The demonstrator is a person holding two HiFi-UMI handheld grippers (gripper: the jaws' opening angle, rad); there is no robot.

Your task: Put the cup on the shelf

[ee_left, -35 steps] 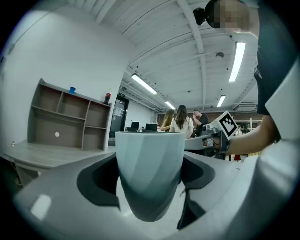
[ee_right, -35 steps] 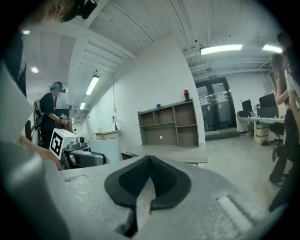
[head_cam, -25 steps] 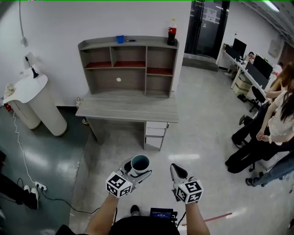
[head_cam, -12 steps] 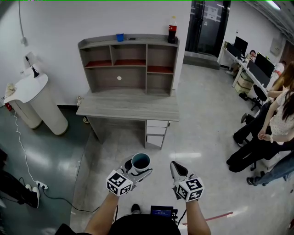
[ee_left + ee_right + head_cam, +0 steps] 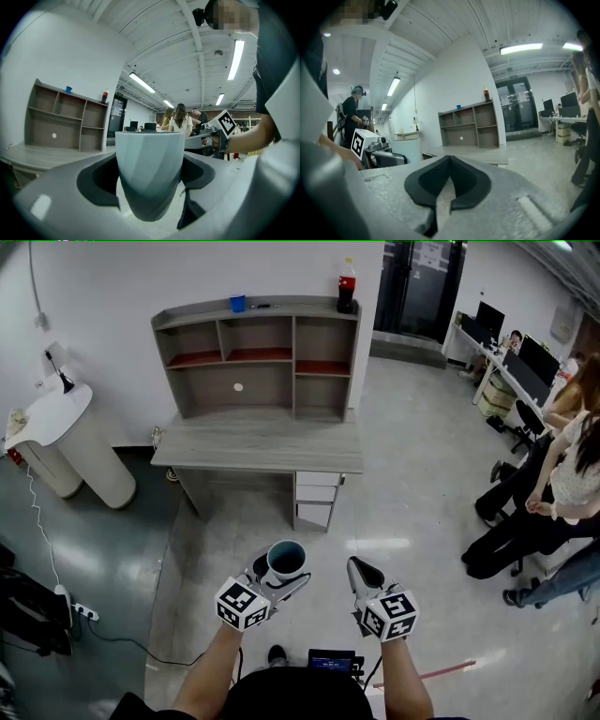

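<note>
Closest in, the left gripper (image 5: 279,576) clamps the pale cup (image 5: 286,559) between its jaws, upright with its mouth up, held low in front of the person over the bare floor (image 5: 412,493). Just beside it the right gripper (image 5: 360,572) carries nothing, its jaws pressed together. Well ahead stands the counter (image 5: 258,442), and on its back edge the shelf (image 5: 258,357) with open compartments; a small blue cup (image 5: 237,304) and a dark bottle (image 5: 346,285) sit on its top board. The step in hand looks like the carry. The next move calls for closing the gap to the counter, then lifting the cup level toward a free compartment or the top board.
</note>
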